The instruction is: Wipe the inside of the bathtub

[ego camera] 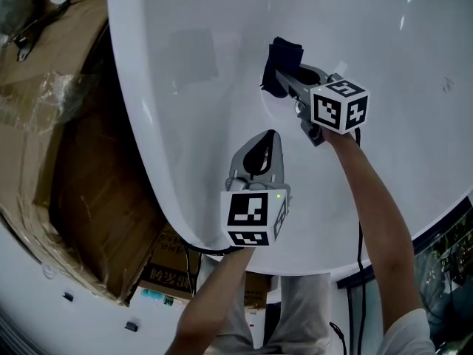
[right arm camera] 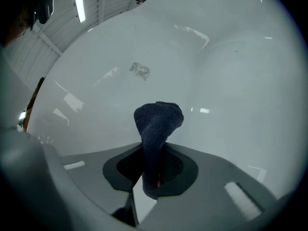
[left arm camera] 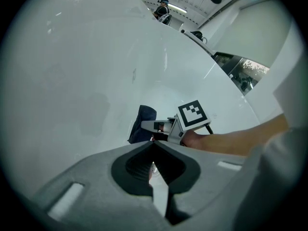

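My right tool [right arm camera: 153, 152] is clenched on the dark blue cloth [right arm camera: 157, 121], held at the bathtub's [ego camera: 207, 43] inner wall. My left tool [left arm camera: 154, 142] is clenched with nothing in it. Only the head view shows cardboard cartons [ego camera: 89, 198] outside the tub. Their label print is unreadable.

Bunched dark blue cloth [ego camera: 283, 66] inside the glossy white bathtub [ego camera: 185, 87]
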